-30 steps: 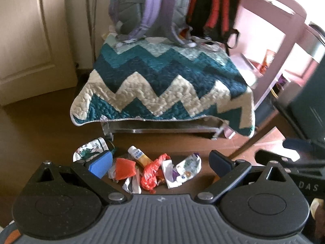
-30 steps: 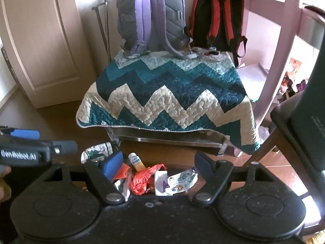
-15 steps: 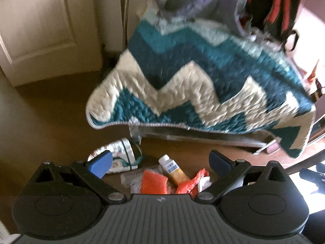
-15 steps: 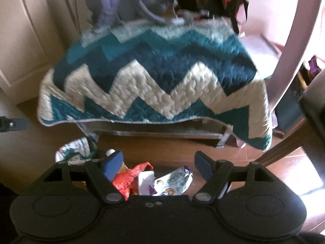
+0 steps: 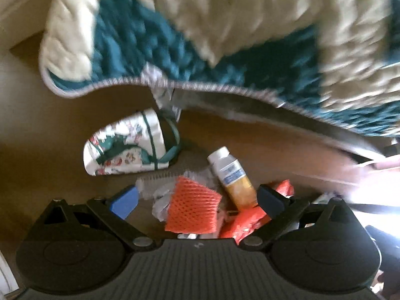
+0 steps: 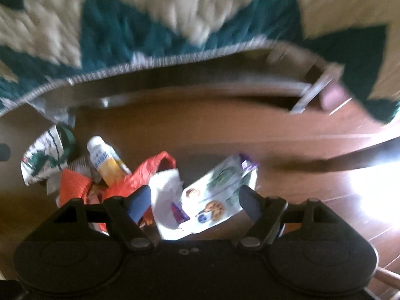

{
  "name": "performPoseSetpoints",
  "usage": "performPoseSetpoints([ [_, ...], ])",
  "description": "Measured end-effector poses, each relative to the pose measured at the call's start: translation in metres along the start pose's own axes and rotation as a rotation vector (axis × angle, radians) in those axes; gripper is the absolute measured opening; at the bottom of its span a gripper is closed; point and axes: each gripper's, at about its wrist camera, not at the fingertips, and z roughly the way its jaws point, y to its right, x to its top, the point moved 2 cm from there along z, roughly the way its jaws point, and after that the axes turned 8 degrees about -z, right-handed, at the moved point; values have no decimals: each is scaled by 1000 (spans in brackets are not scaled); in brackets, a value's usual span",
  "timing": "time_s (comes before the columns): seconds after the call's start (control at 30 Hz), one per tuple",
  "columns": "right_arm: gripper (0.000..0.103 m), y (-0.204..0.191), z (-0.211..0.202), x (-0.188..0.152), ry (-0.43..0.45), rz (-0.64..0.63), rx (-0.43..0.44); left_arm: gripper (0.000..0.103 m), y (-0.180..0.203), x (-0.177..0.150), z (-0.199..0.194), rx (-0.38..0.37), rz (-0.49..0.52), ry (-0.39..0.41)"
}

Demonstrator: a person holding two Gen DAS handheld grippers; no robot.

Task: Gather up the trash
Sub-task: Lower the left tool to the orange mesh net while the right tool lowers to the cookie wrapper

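1. Both tongs are much lower and closer to the litter on the wooden floor [image 6: 225,135] than half a second ago; the backpacks and the door have dropped out of both views, and only the lower edge of the zigzag quilt [image 5: 225,50] fills the top, blurred.
2. The left tongs [image 5: 197,198] are spread wide and hold nothing. Between their tips lies the orange mesh pad [image 5: 193,207], with the small bottle [image 5: 231,177] just beside the right tip; earlier these sat lower in the view.
3. The printed paper cup [image 5: 130,147] lies on its side beyond the left tip, apart from it, larger in view than before.
4. The right tongs [image 6: 193,201] are also spread and empty. The cookie wrapper [image 6: 220,192] and a white scrap [image 6: 165,192] lie between their tips, now reaching up between them.
5. The red plastic bag [image 6: 150,172] lies touching the bottle and the white scrap, just by the left tip of the right tongs.
6. All the litter rests on the floor in front of the quilt's edge, as before.
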Motion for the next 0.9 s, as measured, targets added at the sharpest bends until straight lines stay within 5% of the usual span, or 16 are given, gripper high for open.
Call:
performPoseSetpoints([
  [0.3,76,4,75,1,-104,43,31,102,-2,-7,106,34,-101,-240],
  [0.73,75,24,136,14,-191,280,40,100,-14,-13,166,10,-260,-374],
  [0.9,74,27,145,14,-190,299,16,76,-15,-18,177,10,-263,-398],
])
